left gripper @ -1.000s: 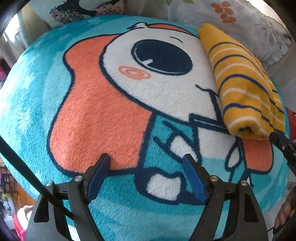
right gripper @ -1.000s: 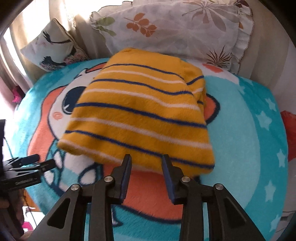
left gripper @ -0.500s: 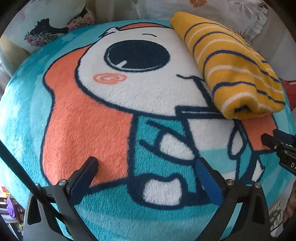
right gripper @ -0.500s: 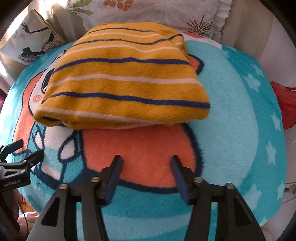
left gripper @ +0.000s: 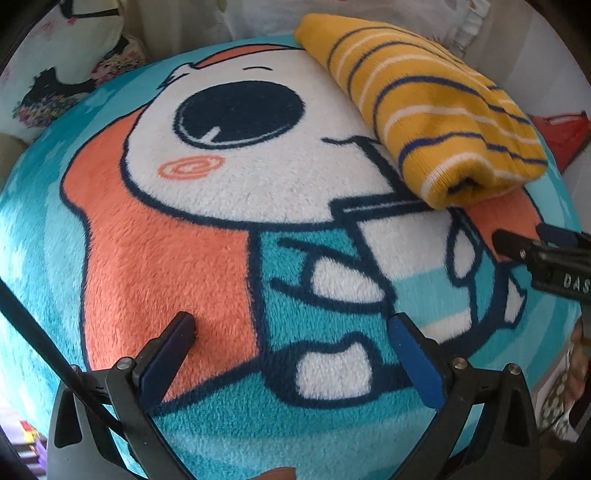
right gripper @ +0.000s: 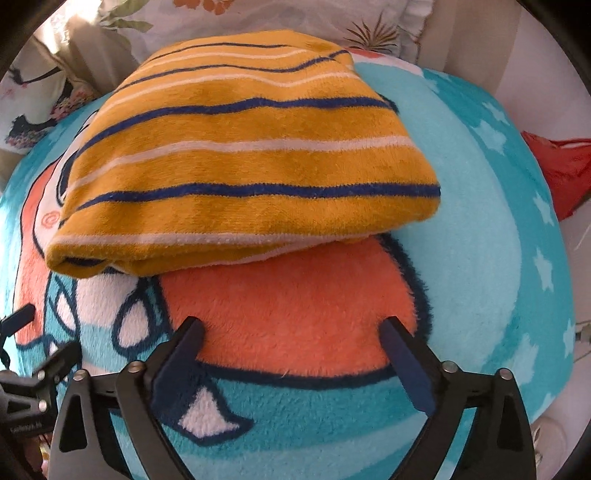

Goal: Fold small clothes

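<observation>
Fleece blanket (left gripper: 207, 280), teal plush with an orange, white and navy cartoon print, spread wide under everything. Far right on it in the left wrist view, and dead centre in the right wrist view: folded mustard-yellow garment (right gripper: 240, 155), soft knit with navy and white stripes, lying flat as a thick rectangular packet, layered edge turned toward the near side, touched by nothing. Behind, at the far edge, floral-print pillows (right gripper: 295, 18); off to the right, scrap of red cloth (right gripper: 557, 170).

Left hand-held gripper (left gripper: 291, 332): fingers spread fully apart, just widened, bare blanket between them, well left of the garment. Right hand-held gripper (right gripper: 291, 332): jaws just swung from near-together to wide apart, nothing between them, poised just near of the packet's layered edge.

Judged from that: garment let go and left folded; fold likely finished, with tidying or a fresh item to follow.
</observation>
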`<state>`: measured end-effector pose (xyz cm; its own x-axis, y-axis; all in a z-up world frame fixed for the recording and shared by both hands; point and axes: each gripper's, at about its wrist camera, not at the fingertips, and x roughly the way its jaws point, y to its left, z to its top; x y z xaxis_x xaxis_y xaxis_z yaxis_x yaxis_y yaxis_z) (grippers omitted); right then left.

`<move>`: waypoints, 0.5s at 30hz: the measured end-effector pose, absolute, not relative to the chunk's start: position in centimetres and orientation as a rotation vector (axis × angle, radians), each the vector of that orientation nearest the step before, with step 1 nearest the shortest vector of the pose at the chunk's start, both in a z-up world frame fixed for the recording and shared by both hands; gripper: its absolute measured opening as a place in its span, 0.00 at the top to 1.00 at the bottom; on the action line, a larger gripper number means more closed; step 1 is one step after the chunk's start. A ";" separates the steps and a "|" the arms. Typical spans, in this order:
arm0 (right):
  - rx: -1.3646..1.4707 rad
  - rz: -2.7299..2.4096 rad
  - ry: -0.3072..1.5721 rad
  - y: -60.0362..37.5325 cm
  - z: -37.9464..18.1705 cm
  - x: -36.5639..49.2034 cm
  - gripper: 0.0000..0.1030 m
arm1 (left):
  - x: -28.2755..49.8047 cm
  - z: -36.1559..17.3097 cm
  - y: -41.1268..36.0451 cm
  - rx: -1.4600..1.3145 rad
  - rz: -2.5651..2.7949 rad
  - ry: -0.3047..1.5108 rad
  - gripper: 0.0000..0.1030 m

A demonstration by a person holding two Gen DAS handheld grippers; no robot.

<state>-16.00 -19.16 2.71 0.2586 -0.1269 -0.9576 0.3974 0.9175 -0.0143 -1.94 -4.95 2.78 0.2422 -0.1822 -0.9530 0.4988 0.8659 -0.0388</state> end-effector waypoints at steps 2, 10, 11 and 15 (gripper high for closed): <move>0.267 -0.377 1.253 -19.2 2.6 -16.1 0.00 | -1.9 2.8 -5.0 0.309 -0.492 1.248 0.00; 0.288 -0.440 1.214 -19.1 2.4 -16.0 0.00 | -1.9 2.9 -5.2 0.342 -0.540 1.242 0.00; 0.284 -0.430 1.225 -19.2 2.4 -15.8 0.00 | -1.8 2.9 -5.2 0.342 -0.543 1.242 0.00; 0.327 -0.368 1.312 -20.0 3.3 -15.6 0.17 | -1.5 3.4 -4.5 0.340 -0.540 1.236 0.00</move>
